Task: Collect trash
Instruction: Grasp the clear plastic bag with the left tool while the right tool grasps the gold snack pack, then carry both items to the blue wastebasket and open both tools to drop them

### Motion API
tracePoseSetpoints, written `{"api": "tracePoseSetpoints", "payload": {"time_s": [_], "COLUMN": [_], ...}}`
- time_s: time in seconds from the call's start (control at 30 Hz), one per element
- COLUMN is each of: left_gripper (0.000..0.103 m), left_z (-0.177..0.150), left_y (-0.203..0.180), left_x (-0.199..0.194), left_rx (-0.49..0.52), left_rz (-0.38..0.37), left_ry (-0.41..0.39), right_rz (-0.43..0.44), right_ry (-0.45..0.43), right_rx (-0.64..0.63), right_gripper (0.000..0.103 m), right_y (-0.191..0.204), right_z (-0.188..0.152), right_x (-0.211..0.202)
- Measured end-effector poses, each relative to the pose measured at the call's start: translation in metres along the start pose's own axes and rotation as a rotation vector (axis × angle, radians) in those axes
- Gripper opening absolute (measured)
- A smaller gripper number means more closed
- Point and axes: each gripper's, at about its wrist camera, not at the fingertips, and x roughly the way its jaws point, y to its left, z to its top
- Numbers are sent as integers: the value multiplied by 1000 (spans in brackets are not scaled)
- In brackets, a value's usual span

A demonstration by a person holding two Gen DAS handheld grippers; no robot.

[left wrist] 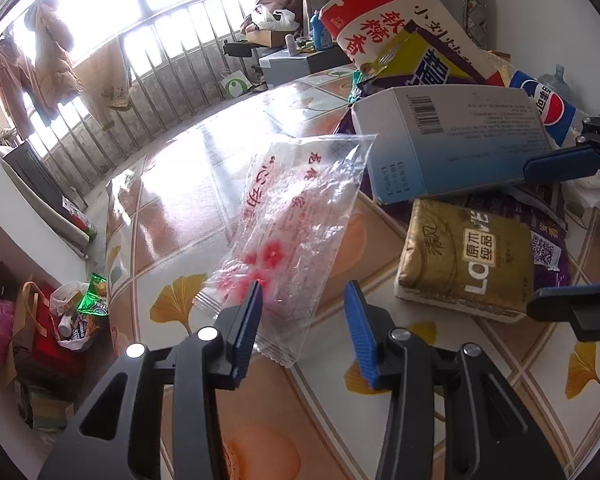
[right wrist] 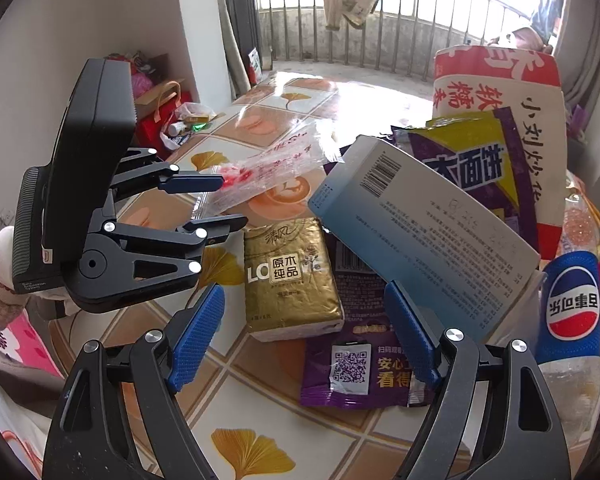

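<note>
A clear plastic wrapper with red print lies on the table, its near end between the fingers of my open left gripper; it also shows in the right wrist view, with the left gripper around its end. My right gripper is open over a gold tissue pack and a purple wrapper. A light blue box leans on the pile, by the right finger. The tissue pack and box also show in the left wrist view, with the right gripper at the edge.
The table has a glossy tiled cloth with yellow leaves. A Pepsi bottle, a yellow-purple snack bag and a big rice sack crowd the right. A trash bag and gift bags sit on the floor at left.
</note>
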Motion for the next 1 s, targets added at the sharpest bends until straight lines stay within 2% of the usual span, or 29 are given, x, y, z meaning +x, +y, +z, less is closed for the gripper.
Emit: {"api": "tracePoseSetpoints", "payload": {"time_s": [0.03,0.13,0.2,0.3,0.47,0.6,0.73,0.87,1.0], "left_gripper": [36,22,13,8,4,2,2,2,2], "left_z": [1,1,1,3,6,12,32,69,113], "left_y": [3,9,13,15,27,48,52,28,-16], "left_x": [1,2,3,0,-21,-50,-87,-128,-151], "left_rx": [-8,-20,-33,-44,-101,-207,-263,-202,-113], "left_rz": [-6,-18,-33,-26,-18,-61,-119,-165,-287], "left_ry": [2,1,3,-7,-28,-38,-71,-165,-234], "right_rz": [6,18,30,43,103,144,185,211,211], "right_ry": [8,29,49,75,48,-20,-118,-244,-361], "right_rx": [-7,-23,-32,-15,20,17,47,103,228], "right_gripper": [77,76,69,53,50,50,50,50,50], "right_y": [1,4,5,4,-4,-5,-18,-41,-77], "right_z": [1,0,-1,0,-5,-12,-21,-39,-65], "right_x": [5,16,21,30,16,-10,-41,-89,-130]}}
